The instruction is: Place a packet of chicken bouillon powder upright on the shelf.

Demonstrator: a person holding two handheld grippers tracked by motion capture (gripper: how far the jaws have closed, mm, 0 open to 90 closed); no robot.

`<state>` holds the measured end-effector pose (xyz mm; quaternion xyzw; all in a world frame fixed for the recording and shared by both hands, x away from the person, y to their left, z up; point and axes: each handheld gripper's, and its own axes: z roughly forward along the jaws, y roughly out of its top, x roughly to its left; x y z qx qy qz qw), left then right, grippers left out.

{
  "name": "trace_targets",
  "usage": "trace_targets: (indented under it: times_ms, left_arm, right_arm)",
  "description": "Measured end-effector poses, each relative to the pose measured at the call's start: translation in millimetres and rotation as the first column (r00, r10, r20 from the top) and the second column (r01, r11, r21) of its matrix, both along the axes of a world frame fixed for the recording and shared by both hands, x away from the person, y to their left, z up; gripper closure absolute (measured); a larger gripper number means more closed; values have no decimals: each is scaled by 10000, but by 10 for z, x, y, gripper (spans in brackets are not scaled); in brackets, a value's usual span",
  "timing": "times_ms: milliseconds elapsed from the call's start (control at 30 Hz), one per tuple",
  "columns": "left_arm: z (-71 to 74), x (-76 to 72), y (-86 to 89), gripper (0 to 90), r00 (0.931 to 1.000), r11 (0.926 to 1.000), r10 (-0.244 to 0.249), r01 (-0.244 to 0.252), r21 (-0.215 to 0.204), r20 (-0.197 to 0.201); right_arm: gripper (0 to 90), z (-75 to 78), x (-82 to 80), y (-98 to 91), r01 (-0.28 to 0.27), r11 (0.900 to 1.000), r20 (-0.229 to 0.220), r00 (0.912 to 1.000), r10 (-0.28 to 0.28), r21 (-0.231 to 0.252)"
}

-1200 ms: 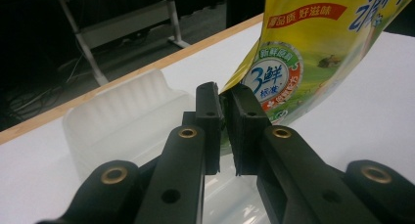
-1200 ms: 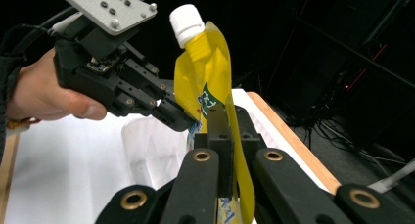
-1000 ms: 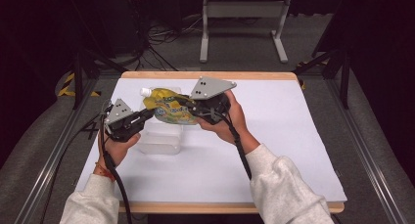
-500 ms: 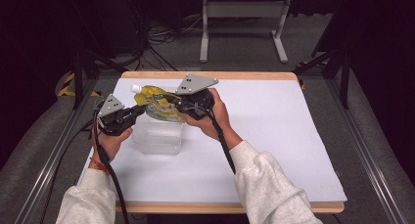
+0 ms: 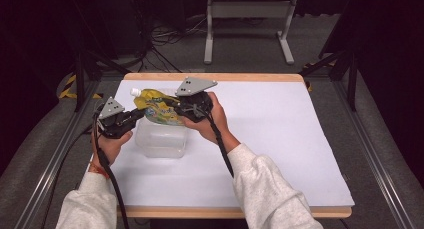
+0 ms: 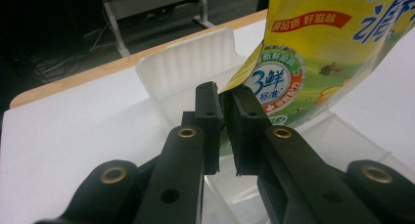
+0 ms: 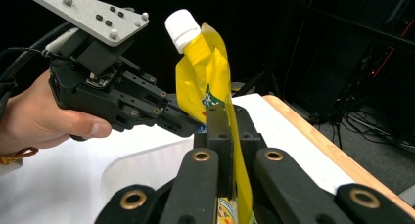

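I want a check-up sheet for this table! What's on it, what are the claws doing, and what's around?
Surface: white table with a wooden edge, bare on its right side.
Job's things: yellow spout pouch with a white cap, held above a clear plastic container.
Clutter: nothing seen.
Grippers: left claw shut on the pouch's edge; right claw shut on the pouch.
Cables: a black cable trails from each gripper along the forearm.
Surroundings: dark floor, cables, a grey metal stand behind.

Right hand-held gripper (image 7: 225, 136) clamps yellow spout pouch (image 7: 208, 67) upright.
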<state>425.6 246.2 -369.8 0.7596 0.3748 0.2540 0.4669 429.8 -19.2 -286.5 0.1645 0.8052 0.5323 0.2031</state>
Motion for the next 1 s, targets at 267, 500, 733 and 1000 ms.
trace_targets:
  times_ms: [267,500,733,1000]
  left_arm:
    - [-56,18,42,833,9997,9998,162,-160,76,-201]
    - [-126,50,27,832,9990,9998,161,-155,153,-424]
    - [-177,69,-1,832,9979,9994,211,-194,281,-613]
    - [-209,77,-11,834,9979,9989,191,-164,450,-613]
  right_arm:
    - [900,-40,21,87,228,9997,-268,9994,-229,-46]
    - [900,-125,84,73,402,9992,-598,9974,-406,-82]
    - [900,-215,125,45,515,9986,-794,9955,-525,-145]
    - [900,-284,143,35,591,9982,-849,9946,-598,-114]
